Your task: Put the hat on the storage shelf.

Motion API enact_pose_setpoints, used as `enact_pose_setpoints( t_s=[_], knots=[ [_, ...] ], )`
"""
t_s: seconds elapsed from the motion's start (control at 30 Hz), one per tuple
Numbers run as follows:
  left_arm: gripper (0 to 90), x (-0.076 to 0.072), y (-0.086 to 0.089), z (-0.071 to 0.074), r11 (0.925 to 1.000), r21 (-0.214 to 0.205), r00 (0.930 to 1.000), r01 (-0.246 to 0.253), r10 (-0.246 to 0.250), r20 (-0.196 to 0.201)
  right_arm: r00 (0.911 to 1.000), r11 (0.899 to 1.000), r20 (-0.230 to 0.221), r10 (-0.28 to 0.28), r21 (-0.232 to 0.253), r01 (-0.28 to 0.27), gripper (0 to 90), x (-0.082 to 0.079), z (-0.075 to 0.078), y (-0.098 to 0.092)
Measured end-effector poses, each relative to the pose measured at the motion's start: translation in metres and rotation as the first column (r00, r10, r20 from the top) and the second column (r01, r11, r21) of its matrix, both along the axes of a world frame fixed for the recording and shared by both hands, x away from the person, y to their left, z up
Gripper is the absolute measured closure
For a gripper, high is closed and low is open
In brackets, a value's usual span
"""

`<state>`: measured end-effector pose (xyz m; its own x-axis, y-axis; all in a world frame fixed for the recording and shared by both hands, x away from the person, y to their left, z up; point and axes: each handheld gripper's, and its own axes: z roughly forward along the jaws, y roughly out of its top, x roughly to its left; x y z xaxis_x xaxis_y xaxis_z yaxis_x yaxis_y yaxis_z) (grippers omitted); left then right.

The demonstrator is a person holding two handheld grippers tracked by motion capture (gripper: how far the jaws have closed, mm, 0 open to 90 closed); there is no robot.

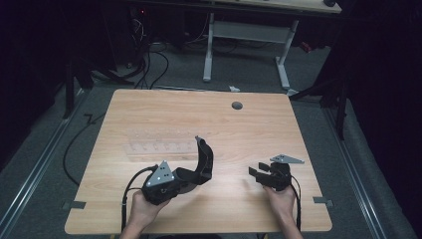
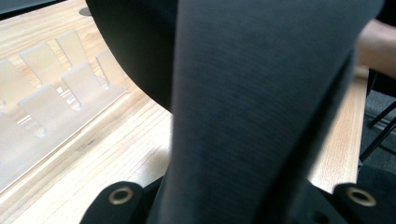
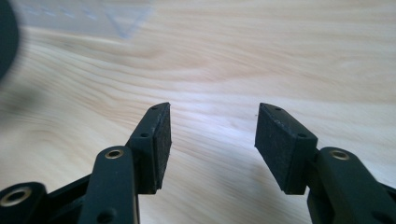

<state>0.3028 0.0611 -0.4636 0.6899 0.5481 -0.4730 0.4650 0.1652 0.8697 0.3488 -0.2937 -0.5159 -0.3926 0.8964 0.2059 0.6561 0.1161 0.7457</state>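
- At lower centre of the high view, the left gripper (image 1: 191, 177) holds a black curved sole (image 1: 205, 157), raised off the table (image 1: 149, 107) and standing roughly on edge.
- Left gripper view: the sole (image 2: 252, 112) runs from bottom to top of the frame, its near end lying between the two jaw bases at the bottom edge. The jaws look clamped on it; pads are hidden behind the sole.
- Right gripper (image 1: 255, 172) sits at lower right of the high view, low over bare wood, well apart from the sole.
- Right gripper view: jaws spread, nothing between the pads (image 3: 161, 142), only wood grain beyond.
- A clear slotted rack (image 1: 159, 145) lies left of centre in the high view, just beyond the sole. Left gripper view puts it at upper left, with upright clear dividers (image 2: 44, 100); slots that I can see look empty.
- Progress, as a judgement: pick-up done, sole in hand. Placement not yet done; the sole is beside the rack, not in a slot.
- Left to do, probably: bring the sole over a slot, line it up between dividers, lower, release. The right gripper has no share so far.
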Motion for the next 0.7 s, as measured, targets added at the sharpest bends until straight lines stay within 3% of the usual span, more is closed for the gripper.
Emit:
enact_pose_setpoints(
  t_s=[0.27,0.3,0.57,0.7],
  knots=[
    [85.4,0.003,0.011,0.005,0.9991,-0.031,0.9996,-0.030,0.029,-0.004,0.9976,0.993,0.003,-0.070,-0.096,0.069,42.8,0.003,-0.013,-0.009],
    [85.4,0.004,0.013,0.006,0.9988,-0.033,0.9994,-0.035,0.035,-0.003,0.9977,0.992,0.018,-0.066,-0.105,0.067,42.8,0.003,-0.014,-0.010],
    [85.3,0.006,0.030,0.011,0.9937,-0.071,0.9962,-0.087,0.087,-0.003,0.9972,0.989,0.021,-0.072,-0.130,0.074,40.3,0.003,-0.014,-0.007],
    [85.3,0.009,0.041,0.014,0.9879,-0.095,0.9925,-0.122,0.122,-0.011,0.9970,0.980,0.034,-0.070,-0.185,0.075,39.1,0.003,-0.014,-0.002]
  ],
)
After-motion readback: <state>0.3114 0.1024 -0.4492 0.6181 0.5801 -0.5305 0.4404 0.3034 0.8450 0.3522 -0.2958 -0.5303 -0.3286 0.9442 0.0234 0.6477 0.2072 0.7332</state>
